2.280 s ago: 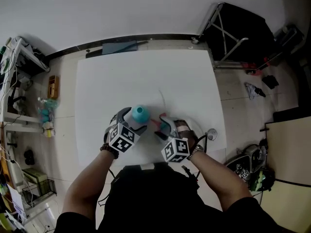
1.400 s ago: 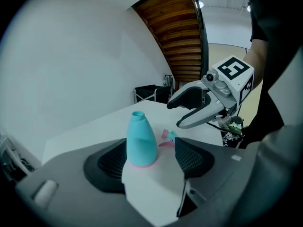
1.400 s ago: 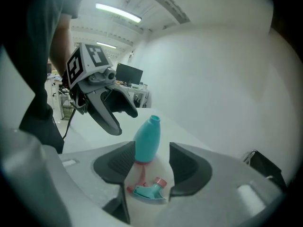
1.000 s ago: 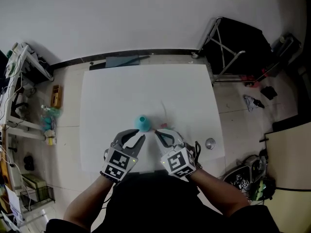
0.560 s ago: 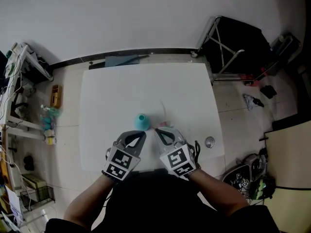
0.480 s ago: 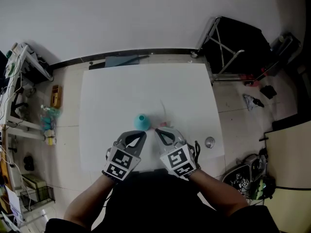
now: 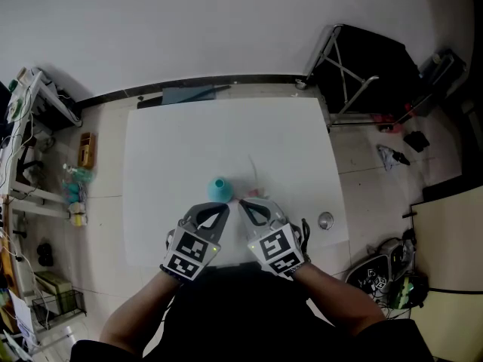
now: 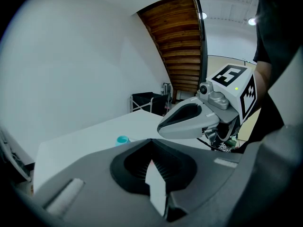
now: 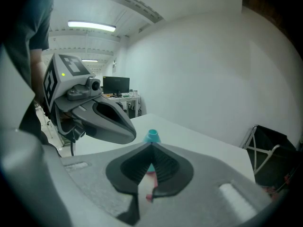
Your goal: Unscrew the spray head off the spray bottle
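Observation:
The teal spray bottle (image 7: 219,188) stands upright on the white table (image 7: 173,149), its neck bare; it also shows in the left gripper view (image 8: 122,139) and the right gripper view (image 9: 152,136). The pink-red spray head (image 7: 250,195) lies on the table just right of the bottle. My left gripper (image 7: 224,207) is shut and empty, a little short of the bottle on its near side. My right gripper (image 7: 241,203) is shut too, holding nothing, with its tip just short of the spray head. The two grippers point toward each other's tips.
A small round metal piece (image 7: 325,220) lies near the table's right edge. A black folding stand (image 7: 362,59) is on the floor at the back right. Cluttered shelves (image 7: 34,172) stand at the left. The grippers are close to the table's near edge.
Both grippers have drawn back from the bottle toward the near edge. The spray head, earlier at the right gripper, now lies on the table. The left jaws have closed.

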A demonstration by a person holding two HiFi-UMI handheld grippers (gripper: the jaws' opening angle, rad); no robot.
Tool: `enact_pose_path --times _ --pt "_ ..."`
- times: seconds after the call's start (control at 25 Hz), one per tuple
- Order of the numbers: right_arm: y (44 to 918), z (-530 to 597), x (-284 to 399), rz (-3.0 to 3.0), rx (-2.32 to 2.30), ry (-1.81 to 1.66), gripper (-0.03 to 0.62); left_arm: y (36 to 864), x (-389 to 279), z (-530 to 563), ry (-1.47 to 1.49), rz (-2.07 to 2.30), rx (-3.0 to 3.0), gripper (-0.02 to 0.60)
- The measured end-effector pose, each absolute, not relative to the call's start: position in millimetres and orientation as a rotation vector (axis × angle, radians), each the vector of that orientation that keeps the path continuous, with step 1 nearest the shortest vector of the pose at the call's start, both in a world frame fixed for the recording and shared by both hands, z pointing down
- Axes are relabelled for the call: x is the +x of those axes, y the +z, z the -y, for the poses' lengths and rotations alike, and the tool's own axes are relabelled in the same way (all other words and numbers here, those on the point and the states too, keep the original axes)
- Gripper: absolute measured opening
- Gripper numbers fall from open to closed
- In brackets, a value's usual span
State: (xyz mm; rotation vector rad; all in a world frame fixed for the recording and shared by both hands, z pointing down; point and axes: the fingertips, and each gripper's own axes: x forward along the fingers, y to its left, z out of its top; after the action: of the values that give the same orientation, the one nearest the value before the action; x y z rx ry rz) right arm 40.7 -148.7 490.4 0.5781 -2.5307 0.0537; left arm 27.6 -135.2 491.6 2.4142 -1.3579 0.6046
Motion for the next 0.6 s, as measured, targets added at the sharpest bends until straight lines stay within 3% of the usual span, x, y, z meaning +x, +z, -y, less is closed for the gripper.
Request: enact_pose_path --times 0.6 --pt "492.6 152.1 40.1 2.524 0.581 0.061 -0.008 493.8 27.1 138.7 0.611 1.358 2.409 0.015"
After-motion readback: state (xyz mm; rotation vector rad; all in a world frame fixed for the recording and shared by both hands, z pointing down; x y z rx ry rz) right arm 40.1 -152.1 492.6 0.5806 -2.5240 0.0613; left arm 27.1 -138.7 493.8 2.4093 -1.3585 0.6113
